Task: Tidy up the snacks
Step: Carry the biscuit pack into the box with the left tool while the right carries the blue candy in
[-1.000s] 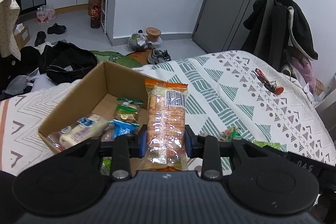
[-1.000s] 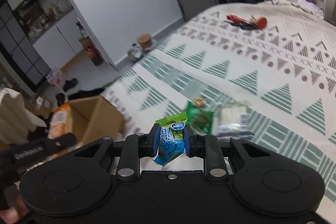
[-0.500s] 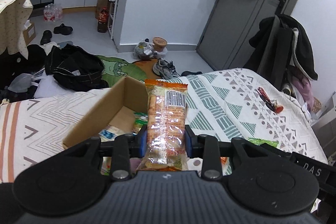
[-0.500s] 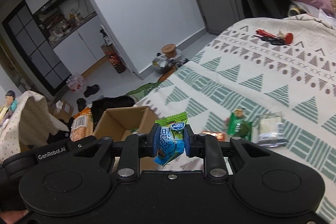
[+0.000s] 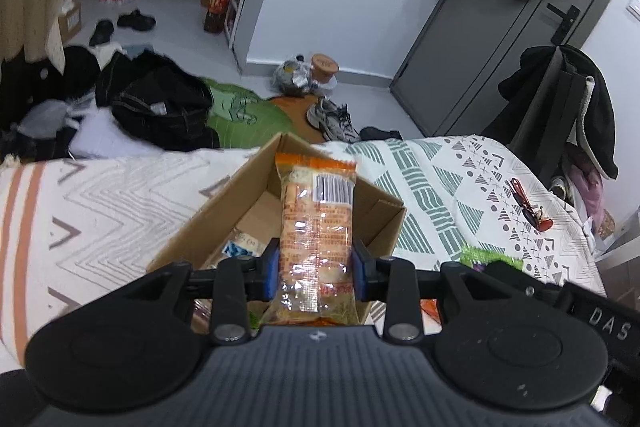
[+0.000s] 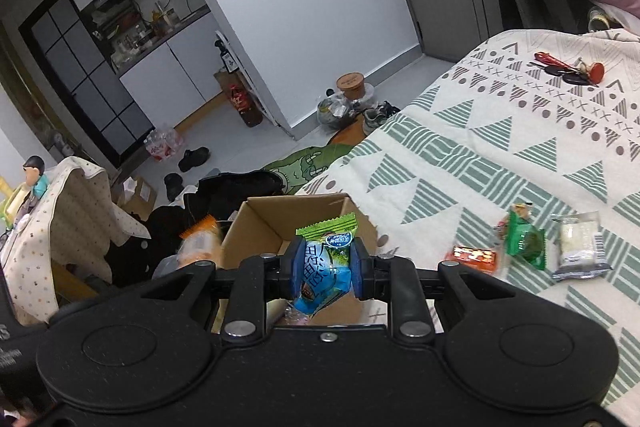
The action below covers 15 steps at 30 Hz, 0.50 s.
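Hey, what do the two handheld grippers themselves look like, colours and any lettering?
Both the left gripper and the right gripper are matte black, each with two round discs, silver screws and blue pads on the jaws. The left one's body is ribbed. White letters "DAS" show on the black body at the left view's right edge.

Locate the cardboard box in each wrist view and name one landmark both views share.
Left wrist: cardboard box sits centre, behind the orange snack pack held in the left gripper.
Right wrist: box sits centre, just above the right gripper.
Shared landmark: red keys on the patterned bedspread.
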Tool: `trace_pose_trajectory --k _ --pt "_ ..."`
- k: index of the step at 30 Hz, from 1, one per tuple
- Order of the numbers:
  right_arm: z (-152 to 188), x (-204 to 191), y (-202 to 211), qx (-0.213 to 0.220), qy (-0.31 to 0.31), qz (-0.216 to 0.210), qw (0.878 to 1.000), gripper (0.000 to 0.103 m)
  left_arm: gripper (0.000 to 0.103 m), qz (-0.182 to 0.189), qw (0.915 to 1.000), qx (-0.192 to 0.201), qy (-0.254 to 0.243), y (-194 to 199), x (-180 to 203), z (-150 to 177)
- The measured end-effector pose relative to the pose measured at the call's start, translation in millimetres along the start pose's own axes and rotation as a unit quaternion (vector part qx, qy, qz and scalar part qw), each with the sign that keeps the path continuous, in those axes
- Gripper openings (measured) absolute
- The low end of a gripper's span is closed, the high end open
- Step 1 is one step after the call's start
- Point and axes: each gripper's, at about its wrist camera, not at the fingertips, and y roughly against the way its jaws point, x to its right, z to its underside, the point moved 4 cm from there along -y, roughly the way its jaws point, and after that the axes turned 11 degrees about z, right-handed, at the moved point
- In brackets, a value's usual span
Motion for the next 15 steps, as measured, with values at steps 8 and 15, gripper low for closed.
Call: trace_pose_trajectory --k 8,15 --pt "-11.4 -32.1 -15.3 -0.007 -0.001 -0.004 1.000 0.023 0.048 -0.009 0.9996 0.004 0.027 3.2 -19.5 -11.7" --pt "-14.8 -51.6 -23.3 -0.015 -0.003 -0.032 0.999 0.051 0.073 -0.044 0.9980 0.016 0.043 16.2 -39.6 -24.4"
